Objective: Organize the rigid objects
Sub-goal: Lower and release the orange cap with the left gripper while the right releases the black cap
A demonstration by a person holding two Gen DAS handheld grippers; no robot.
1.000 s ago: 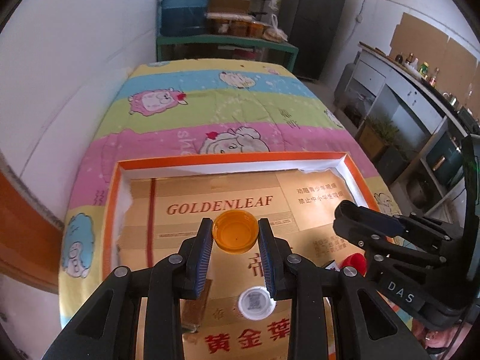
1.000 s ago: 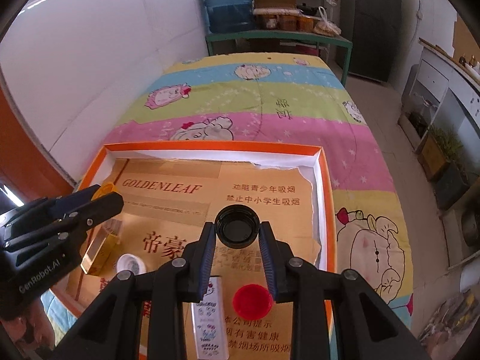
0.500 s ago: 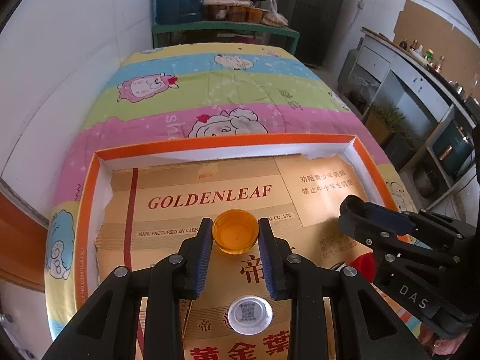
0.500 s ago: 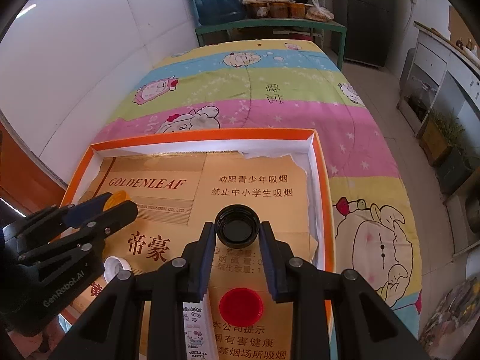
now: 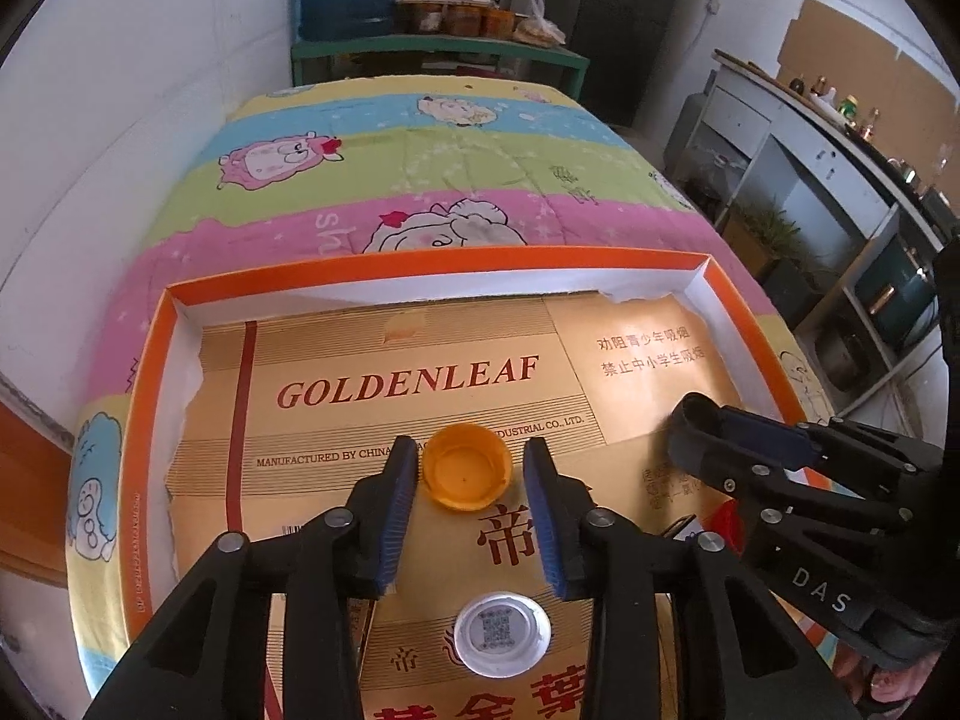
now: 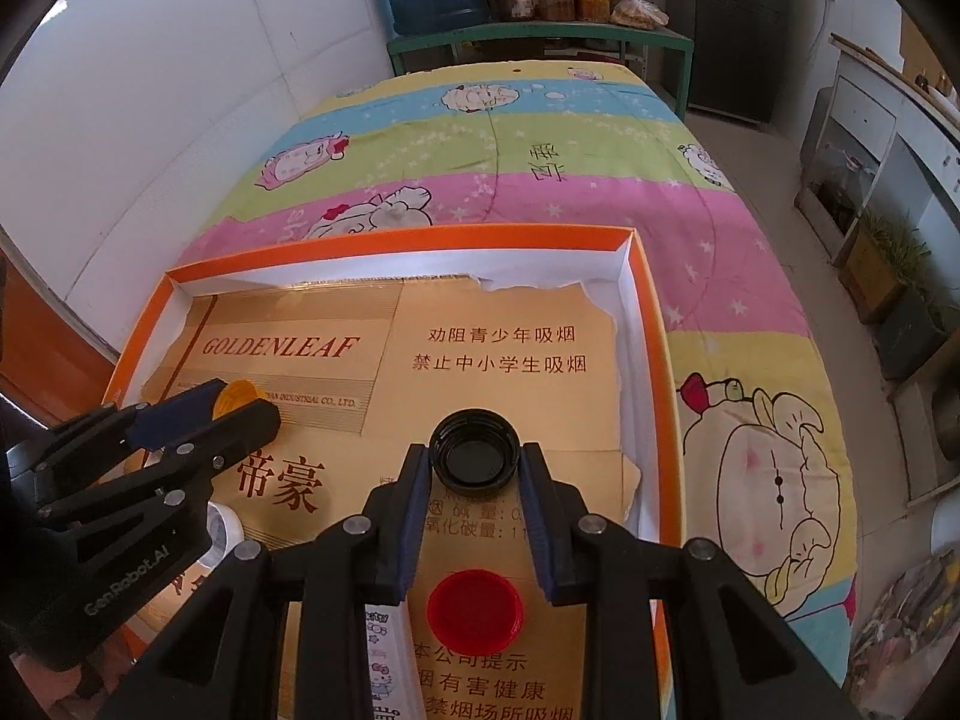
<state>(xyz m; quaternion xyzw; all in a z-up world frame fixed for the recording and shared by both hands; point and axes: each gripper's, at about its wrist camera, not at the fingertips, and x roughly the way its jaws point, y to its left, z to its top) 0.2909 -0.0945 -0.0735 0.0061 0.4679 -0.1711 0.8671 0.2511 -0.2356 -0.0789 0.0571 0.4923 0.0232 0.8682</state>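
Note:
An orange-rimmed tray (image 5: 150, 360) lined with gold card lies on the bed. My left gripper (image 5: 468, 471) has opened around an orange cap (image 5: 467, 475) that rests open side up on the card; small gaps show at both pads. My right gripper (image 6: 475, 459) is shut on a black cap (image 6: 475, 457), held open side up over the tray's right part. The left gripper (image 6: 234, 405) also shows in the right wrist view, with the orange cap (image 6: 236, 394) between its fingers.
A white cap (image 5: 501, 633) and a red cap (image 6: 474, 603) lie on the card near me. A Hello Kitty strip (image 6: 384, 654) lies beside the red cap. A patterned quilt (image 5: 420, 168) covers the bed; white wall on the left, shelves and cabinets behind and right.
Both grippers moved forward over the tray. The left gripper's jaws have spread, letting go of the orange cap onto the card. The right gripper still grips the black cap.

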